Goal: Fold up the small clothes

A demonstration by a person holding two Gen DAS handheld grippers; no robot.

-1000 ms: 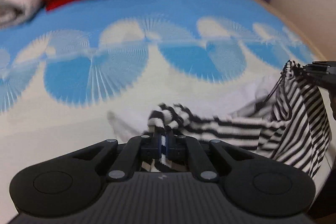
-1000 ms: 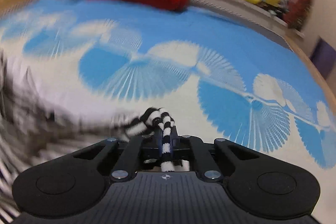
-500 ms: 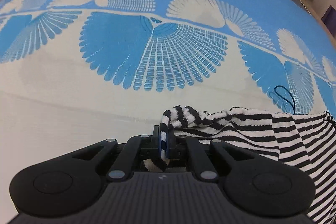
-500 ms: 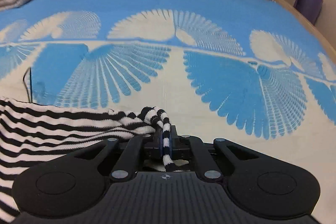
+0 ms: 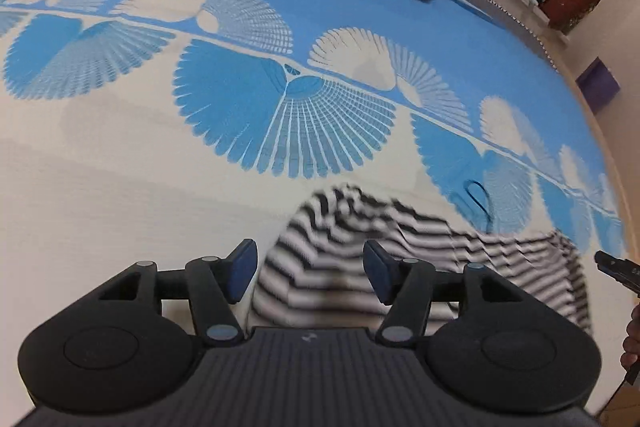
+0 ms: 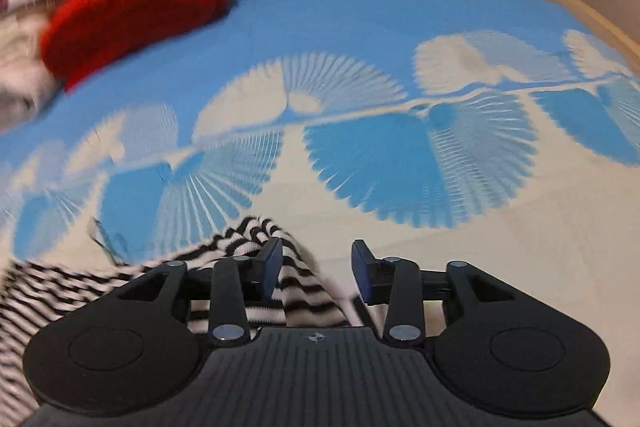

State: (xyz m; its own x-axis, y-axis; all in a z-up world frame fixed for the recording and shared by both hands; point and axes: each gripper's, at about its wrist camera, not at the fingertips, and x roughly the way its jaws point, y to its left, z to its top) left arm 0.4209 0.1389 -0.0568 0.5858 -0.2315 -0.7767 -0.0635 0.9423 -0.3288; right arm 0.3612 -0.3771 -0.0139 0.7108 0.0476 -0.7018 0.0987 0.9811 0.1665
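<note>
Both of your tongs have just let go. Half a second ago each pair was pinching a corner of the striped top; now your left tongs (image 5: 306, 277) stand spread, with the striped top (image 5: 360, 247) lying loose between the blue pads and not pressed by them. Your right tongs (image 6: 316, 271) have just been opening too. The cloth lies beside the left pad there, and I cannot tell if it brushes it, but nothing squeezes it.

The top now lies on the bed (image 5: 120, 187), on the pale part of the blue fan cover, stretched from one pair of tongs to the other.

So I think you have laid it down. It looks bunched near your left tongs, so it may need smoothing before the next fold.
</note>
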